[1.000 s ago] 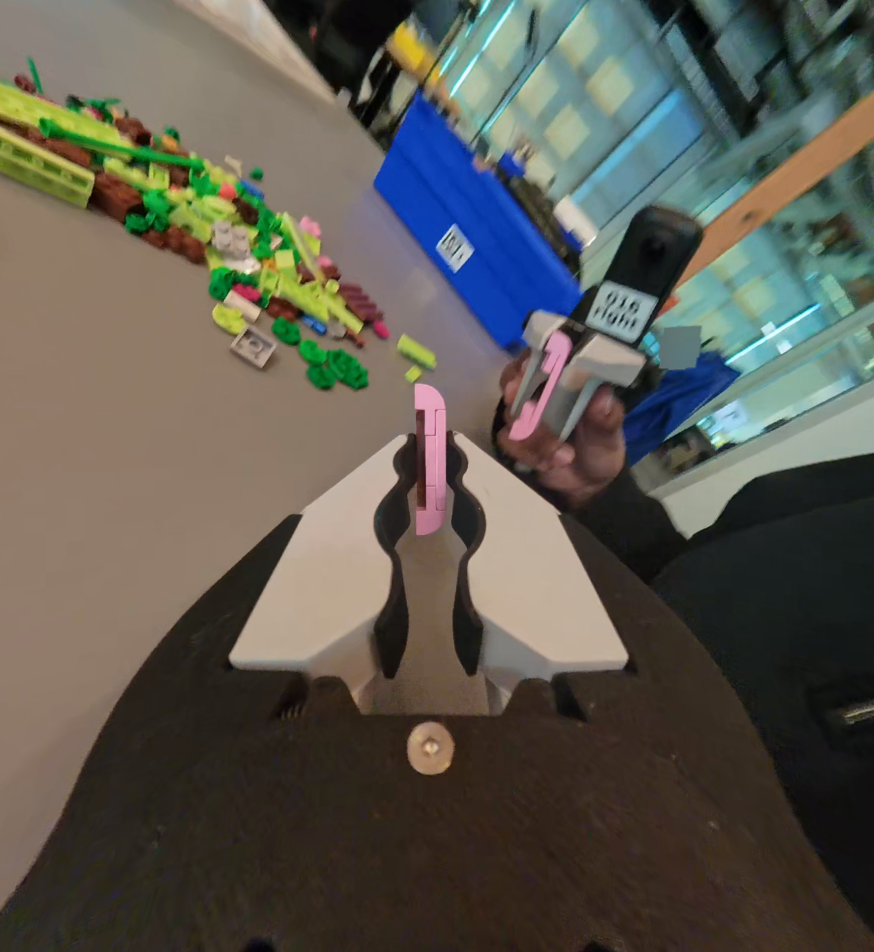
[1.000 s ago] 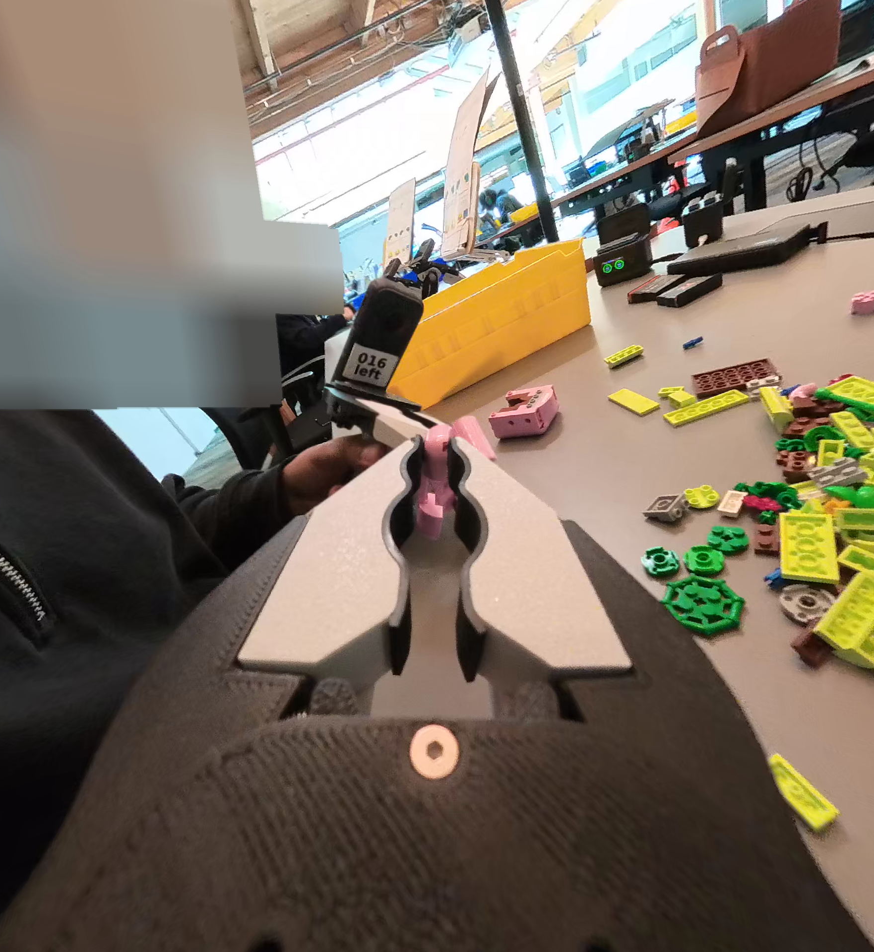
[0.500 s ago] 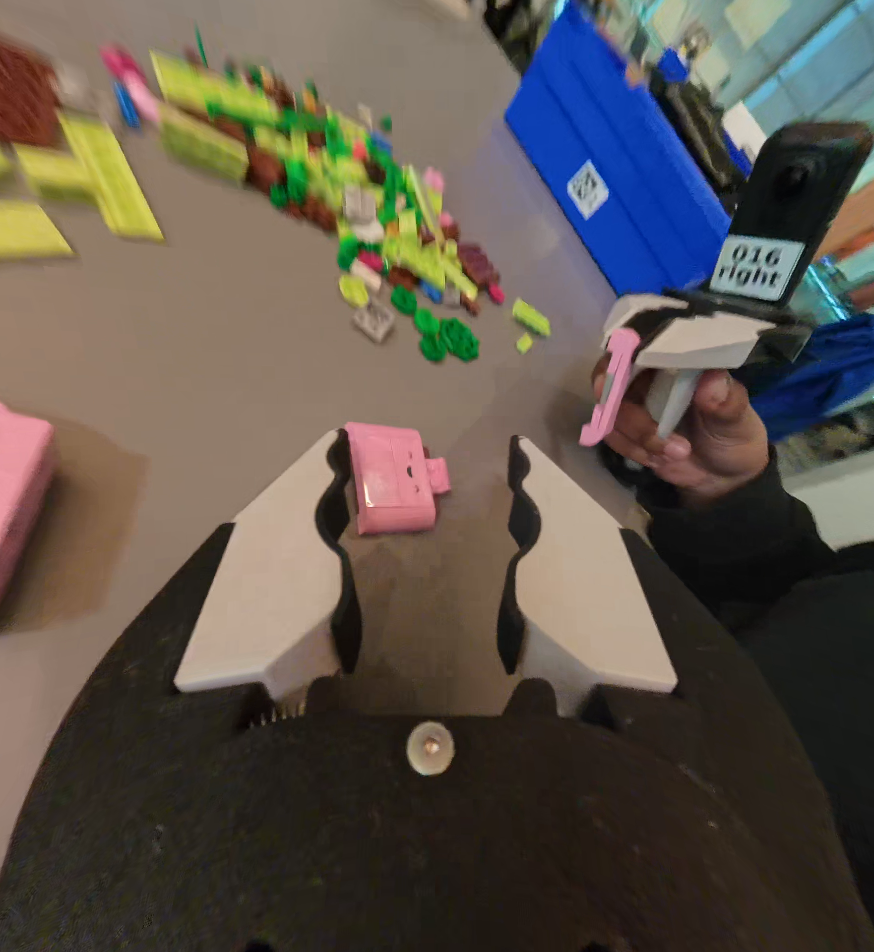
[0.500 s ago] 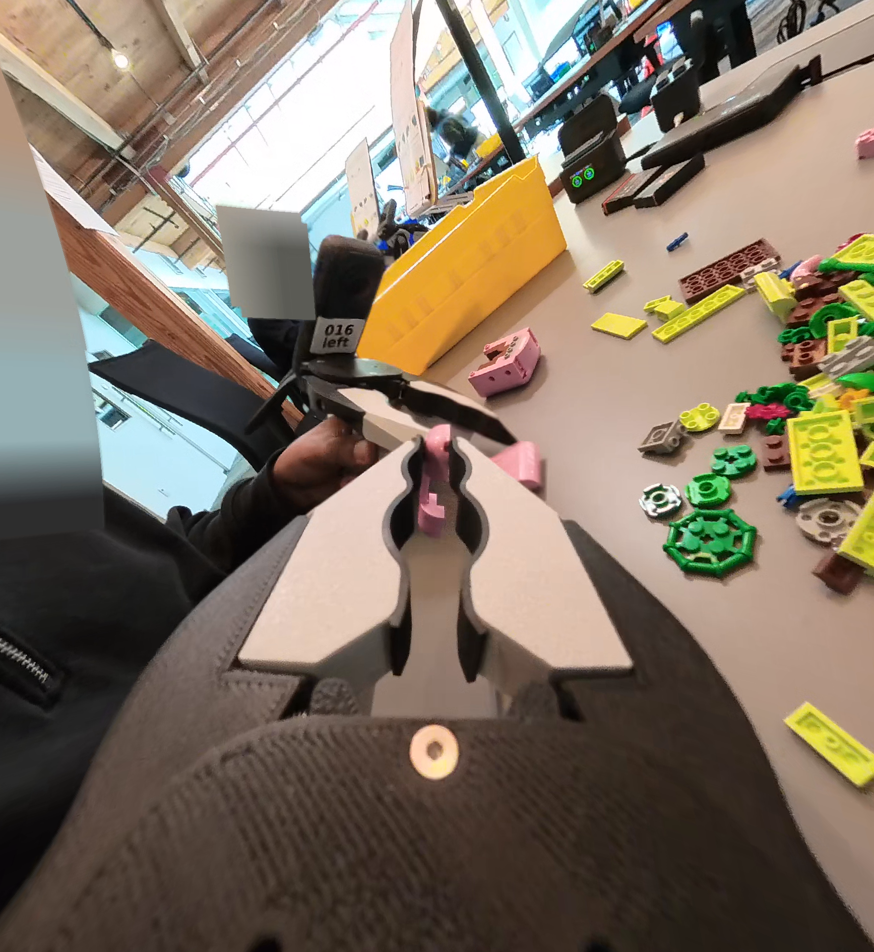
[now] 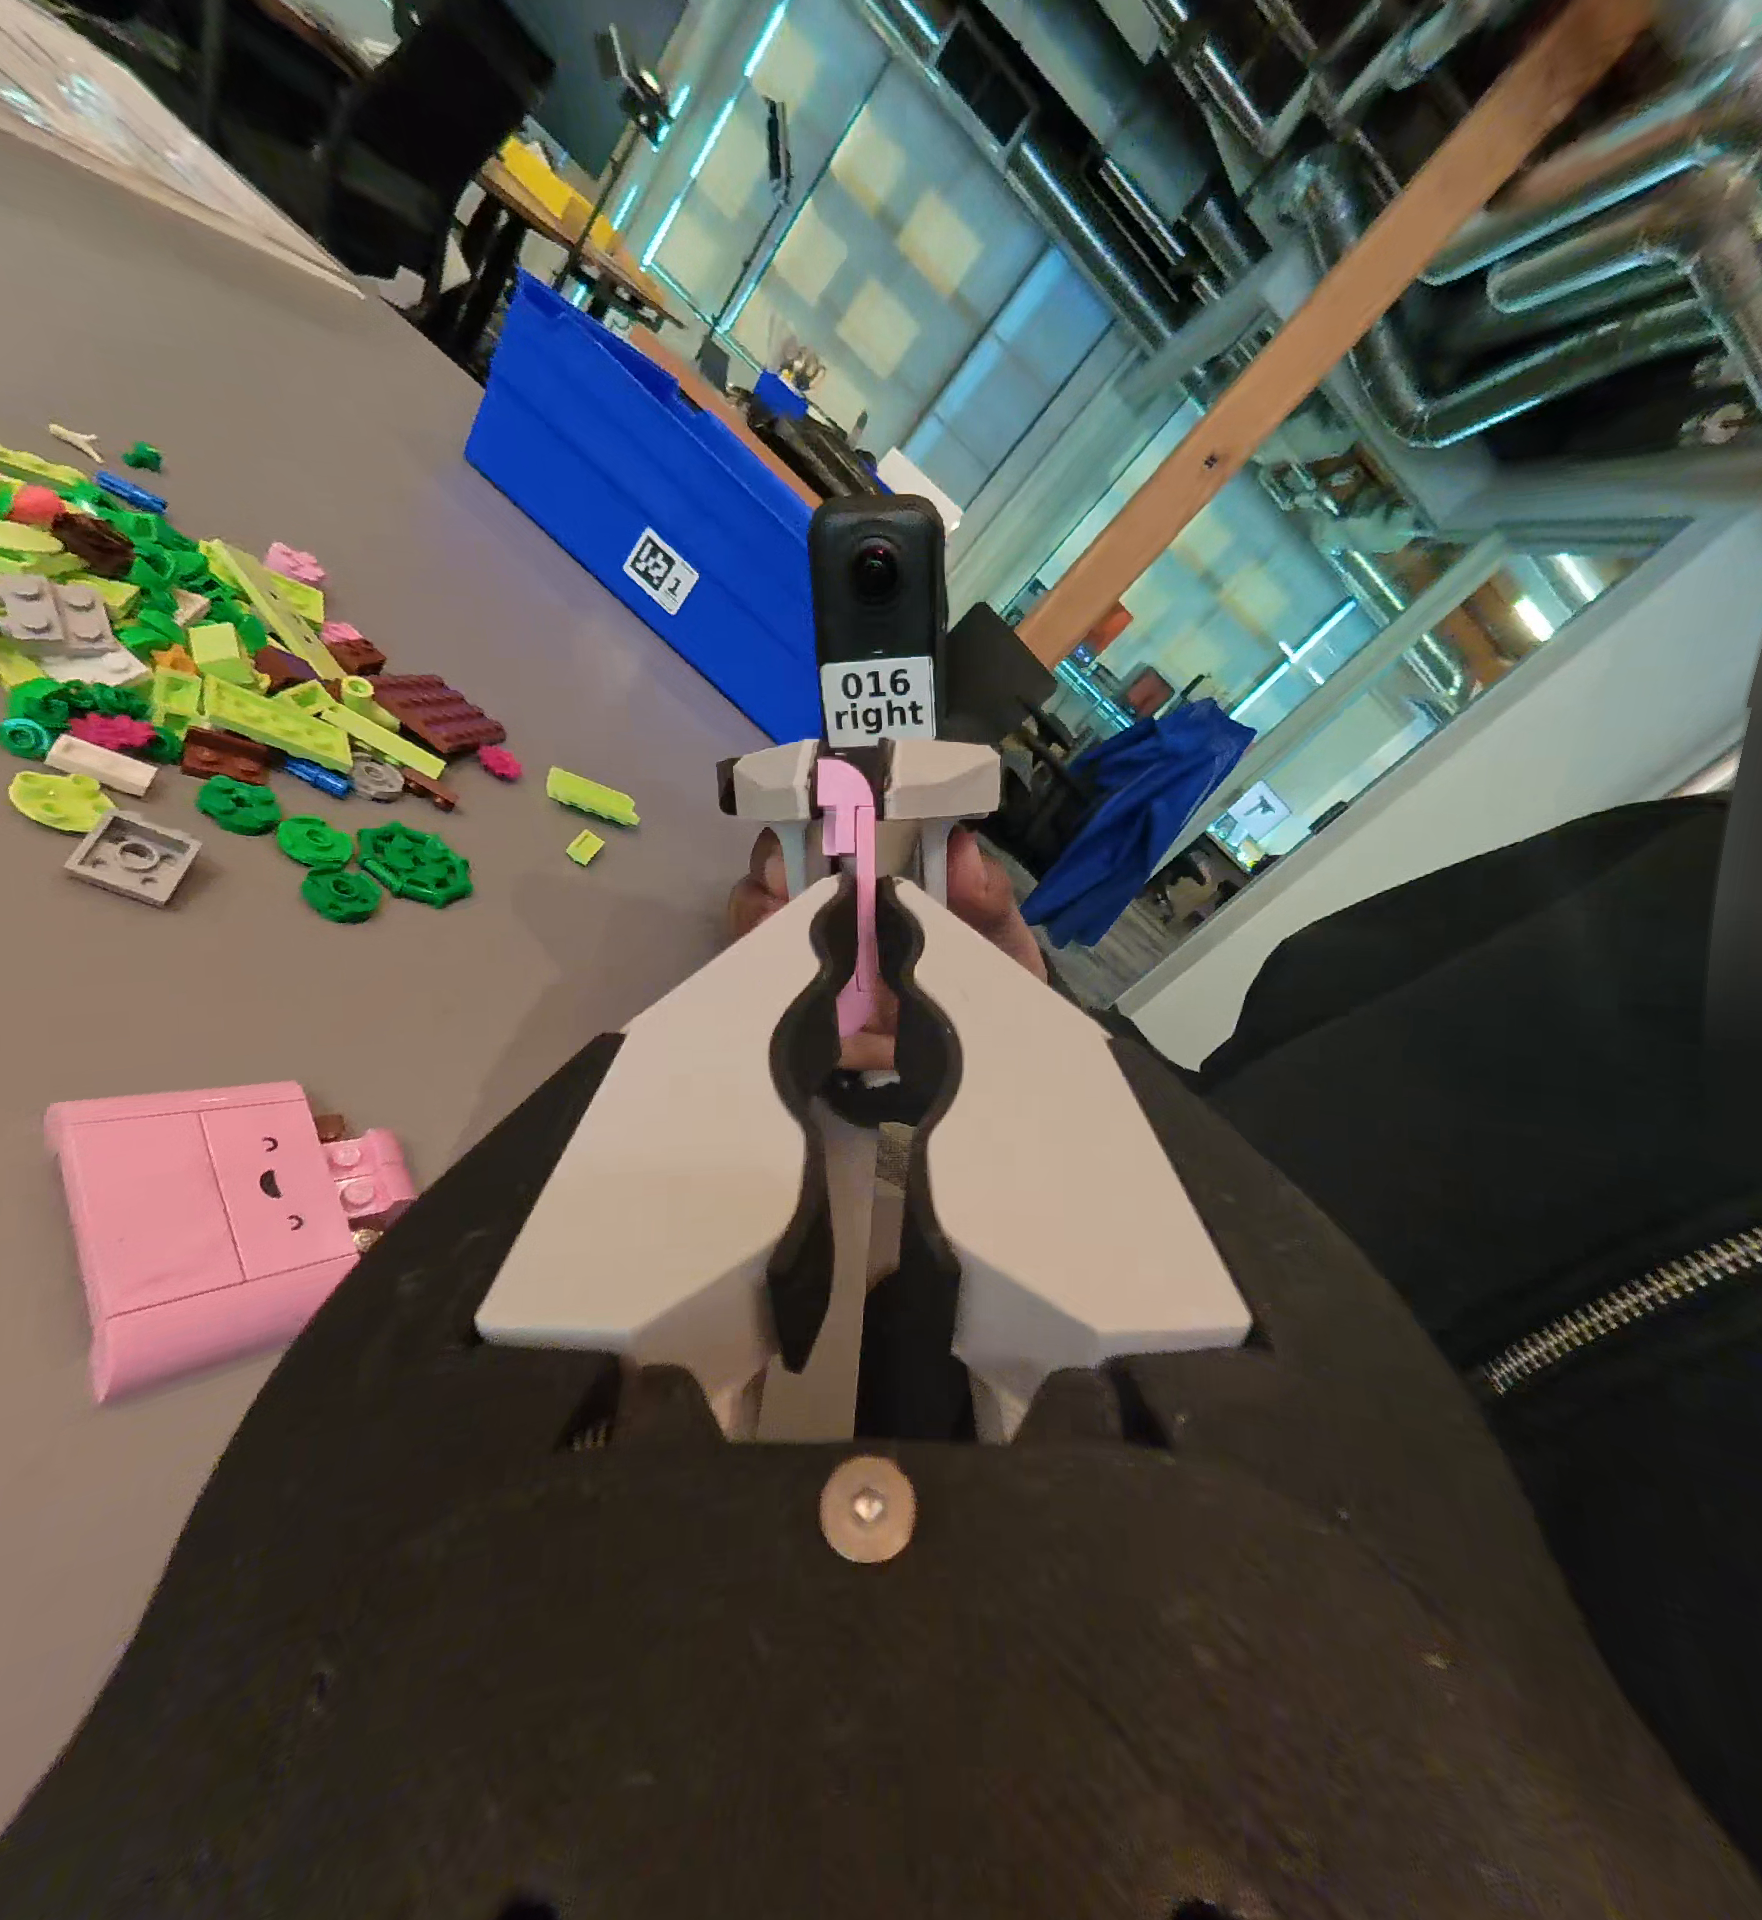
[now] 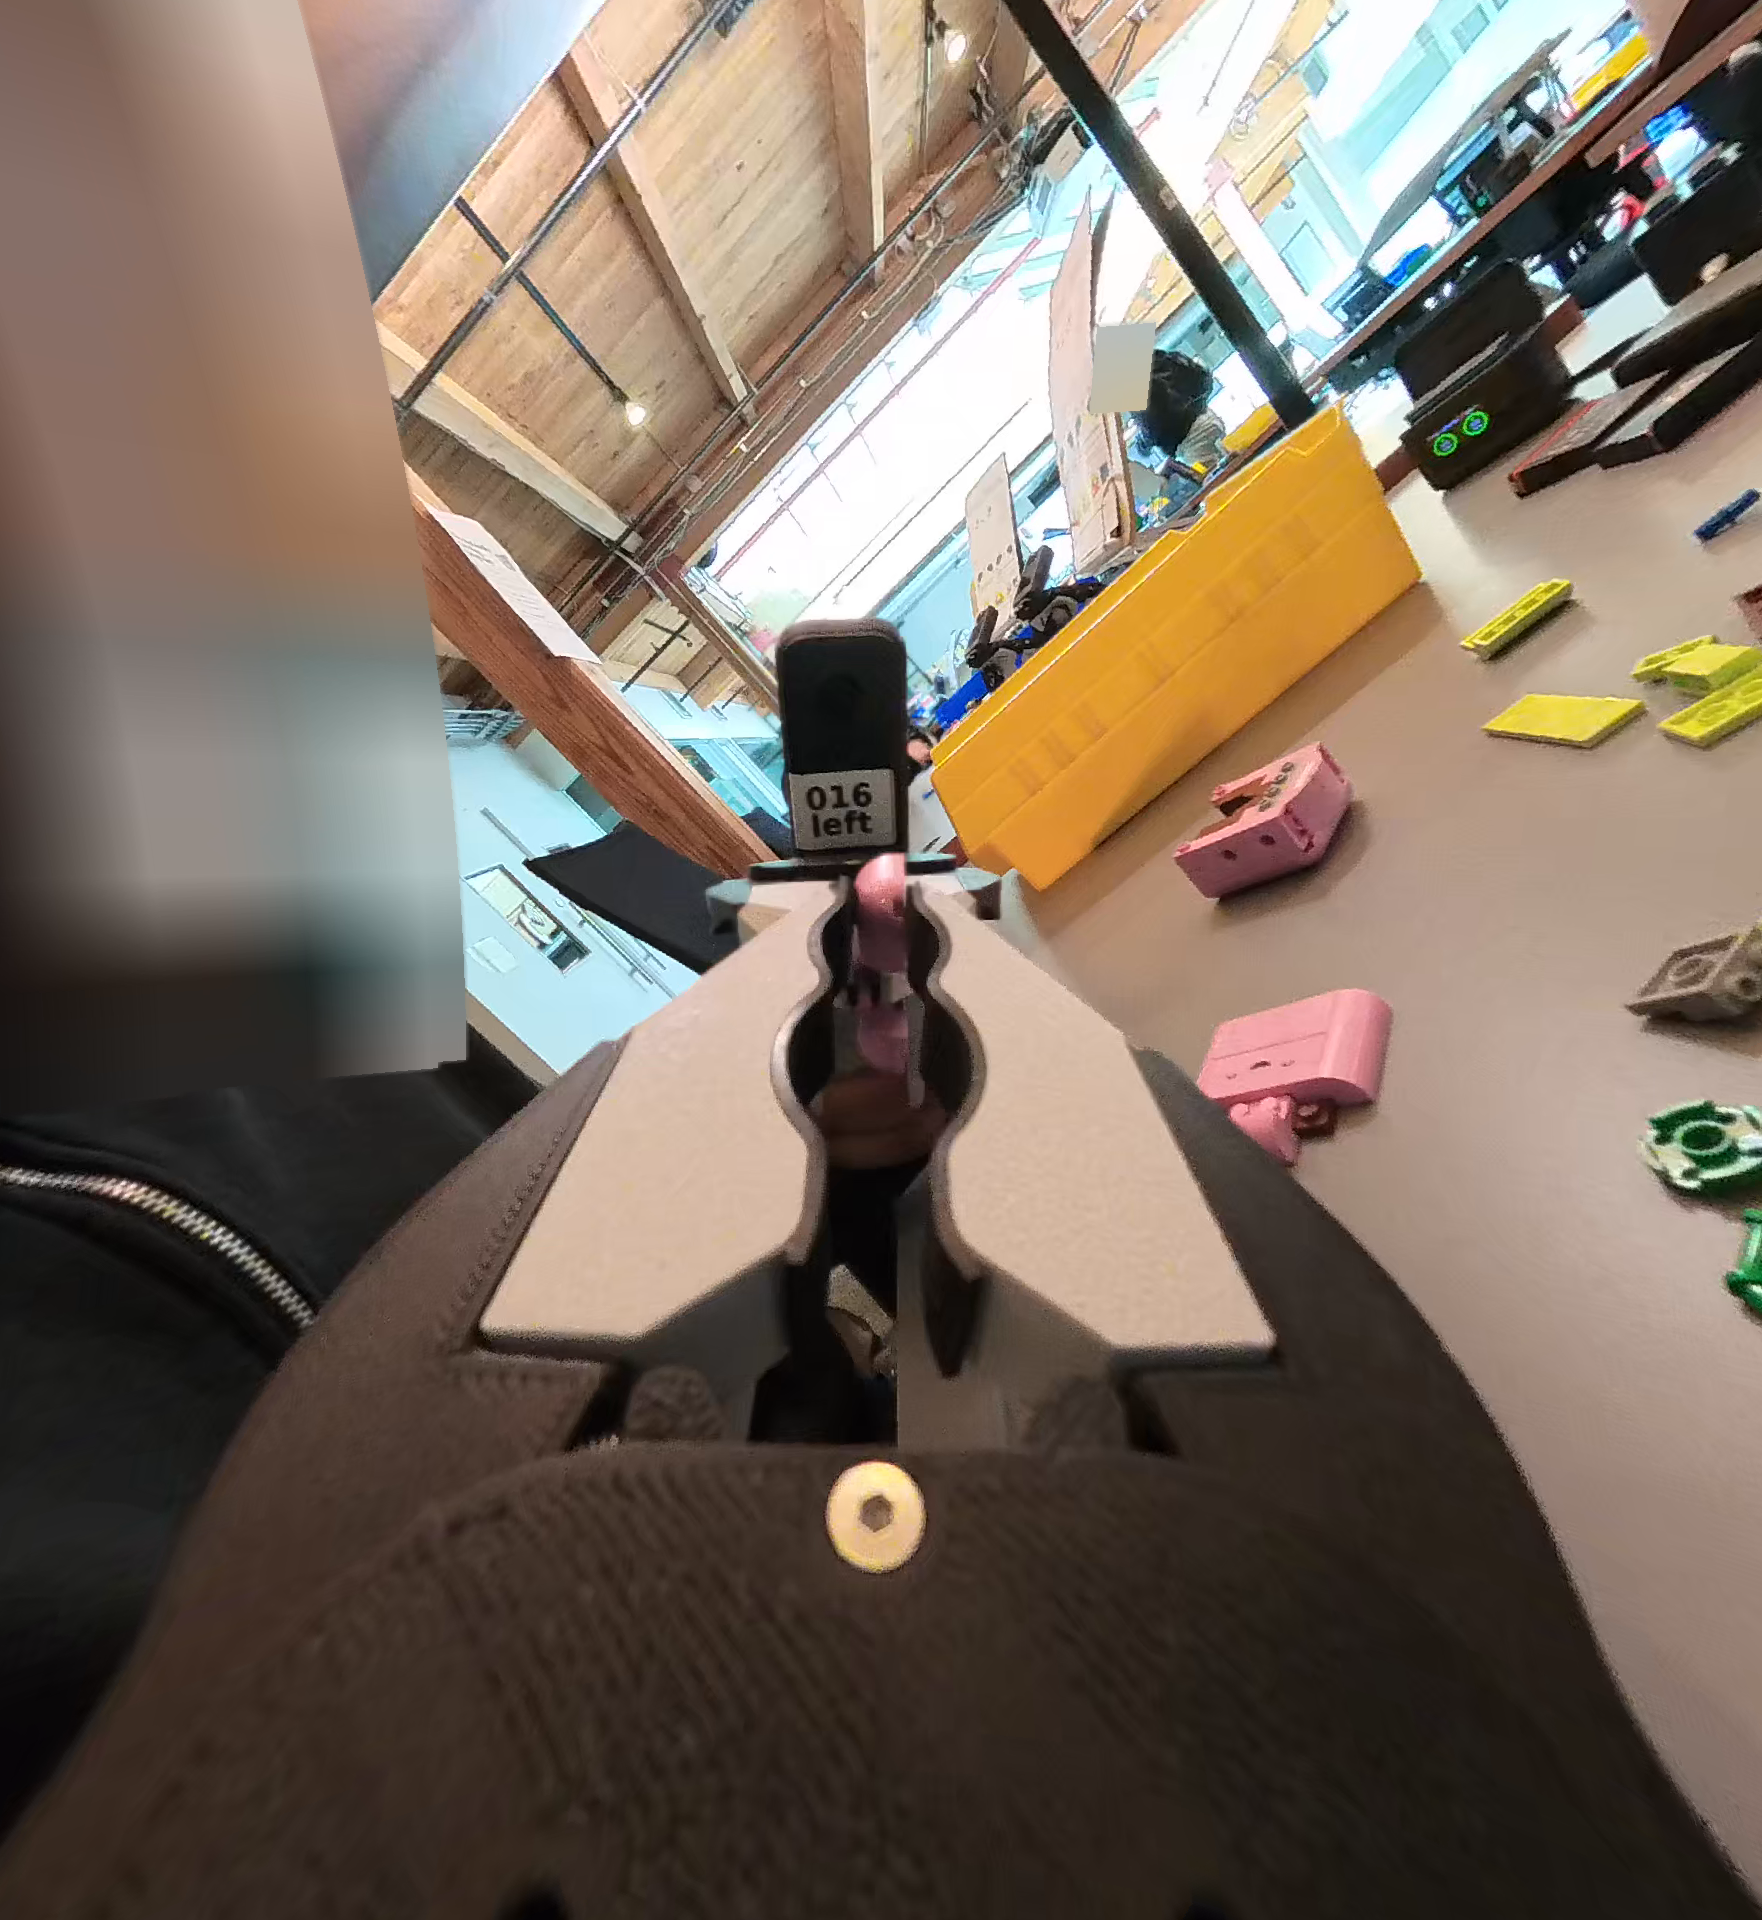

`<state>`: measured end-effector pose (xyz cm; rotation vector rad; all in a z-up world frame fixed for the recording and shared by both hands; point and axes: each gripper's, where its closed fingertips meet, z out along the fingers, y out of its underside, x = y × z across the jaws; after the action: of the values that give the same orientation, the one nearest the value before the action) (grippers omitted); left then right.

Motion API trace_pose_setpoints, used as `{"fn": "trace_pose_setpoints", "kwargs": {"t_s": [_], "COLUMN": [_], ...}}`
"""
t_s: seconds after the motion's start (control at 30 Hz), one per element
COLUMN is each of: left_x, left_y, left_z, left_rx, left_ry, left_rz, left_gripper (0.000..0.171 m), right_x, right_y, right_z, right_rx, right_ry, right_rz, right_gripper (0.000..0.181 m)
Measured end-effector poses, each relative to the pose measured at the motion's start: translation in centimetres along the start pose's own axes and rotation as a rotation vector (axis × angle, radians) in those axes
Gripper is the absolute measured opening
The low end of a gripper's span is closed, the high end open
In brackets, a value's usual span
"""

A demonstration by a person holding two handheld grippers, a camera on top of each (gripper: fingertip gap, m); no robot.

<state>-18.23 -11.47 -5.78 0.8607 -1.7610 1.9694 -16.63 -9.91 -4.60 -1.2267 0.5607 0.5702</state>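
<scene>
My left gripper (image 5: 864,885) and my right gripper (image 6: 877,906) face each other tip to tip above the table's near edge. Both are shut on the same thin pink curved piece (image 5: 861,935), which runs from one pair of fingers into the other; it also shows in the right wrist view (image 6: 882,971). The right gripper (image 5: 861,798) is seen head-on in the left wrist view, and the left gripper (image 6: 846,878) head-on in the right wrist view. A pink block with a small face (image 5: 202,1216) lies flat on the grey table, below left of my left gripper (image 6: 1292,1049).
A pile of lime, green and brown bricks (image 5: 181,665) lies on the table (image 5: 285,1018), with a blue bin (image 5: 648,561) behind it. A second pink block (image 6: 1266,821), a yellow bin (image 6: 1168,665) and green round pieces (image 6: 1708,1143) are to the right. A person's dark jacket is close by. Less than 4 cm separates the two grippers' tips.
My left gripper opened and dropped the pink face block on the table, then swung over to the right gripper and shut on the pink curved piece it holds.
</scene>
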Motion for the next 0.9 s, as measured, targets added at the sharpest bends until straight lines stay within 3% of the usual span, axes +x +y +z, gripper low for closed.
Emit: {"fn": "trace_pose_setpoints", "kwargs": {"t_s": [0.13, 0.5, 0.63, 0.9], "left_x": [0.3, 0.7, 0.8, -0.2], "left_y": [-0.4, 0.0, 0.5, 1.0], "left_z": [-0.4, -0.3, -0.2, -0.3], "left_rx": [0.013, -0.021, -0.068, -0.144], "left_ry": [0.036, 0.084, 0.056, -0.130], "left_rz": [-0.027, -0.070, -0.017, 0.261], "left_gripper": [0.000, 0.000, 0.000, 0.000], "right_x": [-0.6, -0.9, -0.9, -0.1], "right_y": [-0.7, 0.0, 0.3, 0.7], "right_z": [-0.4, -0.1, -0.2, -0.3], "right_rx": [0.036, -0.021, -0.040, -0.110], "right_ry": [-0.034, -0.037, -0.052, 0.040], "right_rz": [-0.024, -0.082, -0.054, -0.083], "right_gripper": [0.019, 0.017, 0.006, 0.005]}}
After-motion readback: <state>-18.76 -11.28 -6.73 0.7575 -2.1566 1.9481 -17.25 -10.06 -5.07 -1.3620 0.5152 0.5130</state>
